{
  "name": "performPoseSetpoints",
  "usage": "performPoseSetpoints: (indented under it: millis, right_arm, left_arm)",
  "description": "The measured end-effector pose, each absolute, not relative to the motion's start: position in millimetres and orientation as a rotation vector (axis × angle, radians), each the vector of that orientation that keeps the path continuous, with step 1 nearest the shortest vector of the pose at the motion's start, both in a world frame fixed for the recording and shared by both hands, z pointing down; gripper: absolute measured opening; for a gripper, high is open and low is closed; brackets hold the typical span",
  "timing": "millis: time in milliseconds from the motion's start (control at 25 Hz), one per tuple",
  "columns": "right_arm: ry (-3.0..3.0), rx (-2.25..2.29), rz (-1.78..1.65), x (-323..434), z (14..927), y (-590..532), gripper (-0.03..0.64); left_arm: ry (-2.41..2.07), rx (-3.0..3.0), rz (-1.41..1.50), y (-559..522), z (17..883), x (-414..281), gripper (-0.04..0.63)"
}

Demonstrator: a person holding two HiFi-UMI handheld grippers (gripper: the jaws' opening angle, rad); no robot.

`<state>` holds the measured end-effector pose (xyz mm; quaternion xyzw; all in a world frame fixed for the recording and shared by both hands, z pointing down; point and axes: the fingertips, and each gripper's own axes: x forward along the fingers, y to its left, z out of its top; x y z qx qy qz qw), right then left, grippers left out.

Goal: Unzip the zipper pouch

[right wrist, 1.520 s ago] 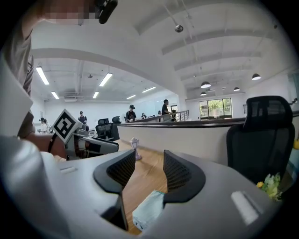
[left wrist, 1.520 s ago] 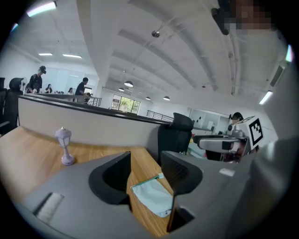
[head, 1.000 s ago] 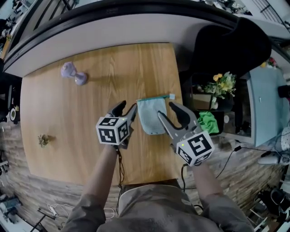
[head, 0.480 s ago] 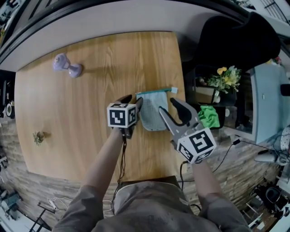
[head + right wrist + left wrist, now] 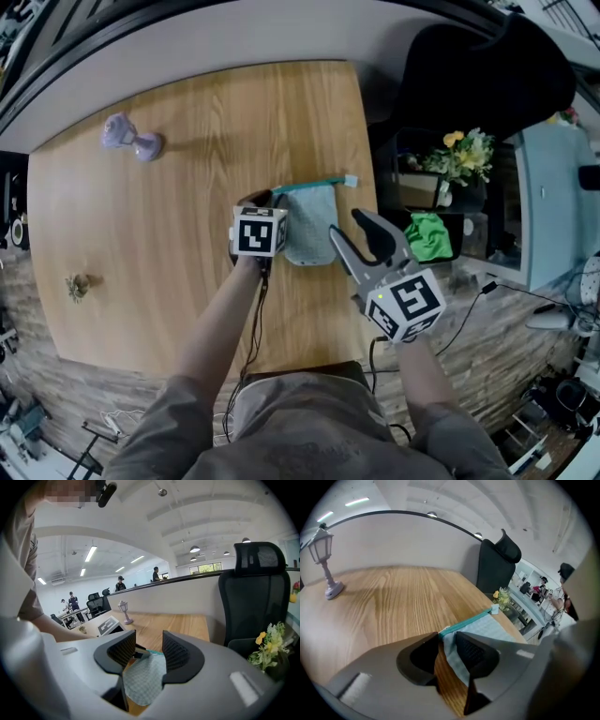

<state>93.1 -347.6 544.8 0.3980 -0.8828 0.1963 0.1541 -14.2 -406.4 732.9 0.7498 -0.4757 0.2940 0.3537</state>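
Legible text, labels, brands, numbers, signs: none recorded in any view.
Left marker cube (image 5: pixel 259 232) on left gripper (image 5: pixel 268 200), right marker cube (image 5: pixel 405 305) on right gripper (image 5: pixel 348 225): these bore black-and-white square patterns only, not letters or digits.

The pouch (image 5: pixel 309 230) lies on the table's (image 5: pixel 187 244) right, its far-left corner between my left gripper's (image 5: pixel 447 644) jaws. 1 lamp (image 5: pixel 131 142) stands far left.

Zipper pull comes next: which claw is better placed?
Right, probably. The right claw is open on the tab side of the zipper pouch; the left claw has just been closing, the opposite corner between its jaws.
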Motion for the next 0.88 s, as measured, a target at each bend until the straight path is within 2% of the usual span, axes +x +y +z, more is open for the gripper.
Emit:
performPoseSetpoints:
  millis: [200, 360, 880]
  right_arm:
    - [-2.516, 1.15, 0.582, 98, 548, -341, 0.179]
    - [-2.527, 1.154, 0.557, 100, 538, -337, 0.179]
    - [-2.695, 1.206, 0.339, 104, 416, -305, 0.179]
  left_arm:
    - [-1.237, 1.97, 0.767, -406, 732, -16, 0.069]
    - [-1.289, 2.09, 0.752, -403, 709, -17, 0.064]
    - [-1.488, 2.588, 0.676, -359, 520, -44, 0.048]
